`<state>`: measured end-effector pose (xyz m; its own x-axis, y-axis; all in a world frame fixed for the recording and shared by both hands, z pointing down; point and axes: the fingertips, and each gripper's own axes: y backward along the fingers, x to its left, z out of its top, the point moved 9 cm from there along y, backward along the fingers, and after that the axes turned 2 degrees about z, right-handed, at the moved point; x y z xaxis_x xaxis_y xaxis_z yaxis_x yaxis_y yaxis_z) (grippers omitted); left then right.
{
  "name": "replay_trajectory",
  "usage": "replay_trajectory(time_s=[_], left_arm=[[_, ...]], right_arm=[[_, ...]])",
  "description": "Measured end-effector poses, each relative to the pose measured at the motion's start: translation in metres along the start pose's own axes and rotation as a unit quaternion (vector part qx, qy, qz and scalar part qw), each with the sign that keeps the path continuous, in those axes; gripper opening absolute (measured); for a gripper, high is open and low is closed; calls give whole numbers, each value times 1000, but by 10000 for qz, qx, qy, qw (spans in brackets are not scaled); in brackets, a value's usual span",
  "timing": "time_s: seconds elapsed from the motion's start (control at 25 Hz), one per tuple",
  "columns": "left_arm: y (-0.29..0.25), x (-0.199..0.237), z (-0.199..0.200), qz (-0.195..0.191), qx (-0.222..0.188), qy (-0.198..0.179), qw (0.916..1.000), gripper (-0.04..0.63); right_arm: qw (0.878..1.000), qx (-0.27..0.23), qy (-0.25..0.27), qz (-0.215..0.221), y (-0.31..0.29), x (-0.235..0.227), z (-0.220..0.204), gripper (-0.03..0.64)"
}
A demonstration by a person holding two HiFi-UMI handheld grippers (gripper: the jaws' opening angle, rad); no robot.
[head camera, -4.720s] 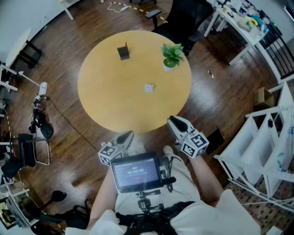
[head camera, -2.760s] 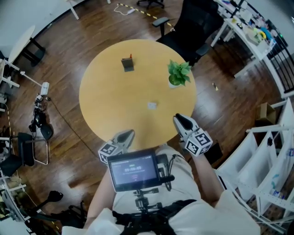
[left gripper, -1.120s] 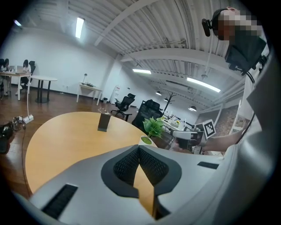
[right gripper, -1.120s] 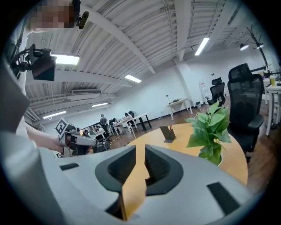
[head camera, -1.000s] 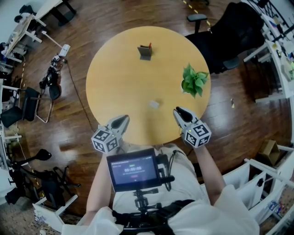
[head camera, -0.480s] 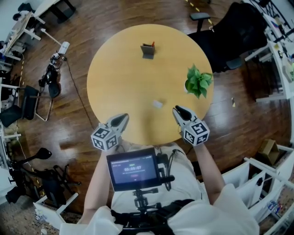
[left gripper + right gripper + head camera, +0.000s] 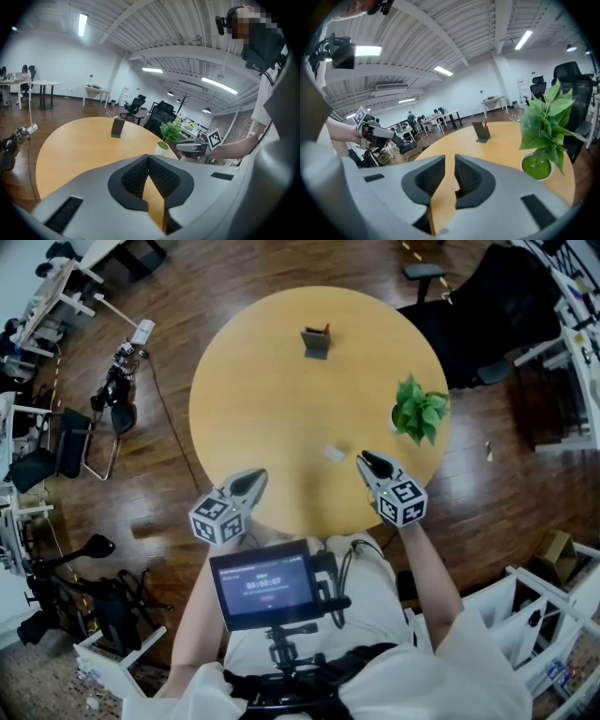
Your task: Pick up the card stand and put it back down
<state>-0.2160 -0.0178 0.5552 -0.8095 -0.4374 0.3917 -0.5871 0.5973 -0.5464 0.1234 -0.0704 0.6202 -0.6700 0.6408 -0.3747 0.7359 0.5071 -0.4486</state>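
Head view: small white piece [image 7: 334, 454] on table [image 7: 244, 409], here only.
Card stand [image 7: 317, 341]: upright, far side.
Left gripper [image 7: 148, 159]: jaws together.
Right gripper [image 7: 449, 171]: jaws slightly apart, empty.

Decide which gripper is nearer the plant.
Right. The right gripper is just short of the plant, slightly to its left; the left gripper is much farther left.

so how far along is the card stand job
Nothing looks done yet: the card stand stands untouched on the far side of the table. In hand: nothing; the left gripper and right gripper hover empty over the near edge. Left to do: reach across, grasp it, lift it, set it back down.
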Motion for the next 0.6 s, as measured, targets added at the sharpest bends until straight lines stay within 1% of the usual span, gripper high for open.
replay_trajectory(time_s=[0.32,0.6], left_arm=[[-2,3,7,61,59,-24,10000,0],[-7,5,10,-7,185,-37,9998,0]], right_arm=[[9988,466,100,115,-31,-18,-17,74],[9959,864,153,226,-61,-30,-38,74]])
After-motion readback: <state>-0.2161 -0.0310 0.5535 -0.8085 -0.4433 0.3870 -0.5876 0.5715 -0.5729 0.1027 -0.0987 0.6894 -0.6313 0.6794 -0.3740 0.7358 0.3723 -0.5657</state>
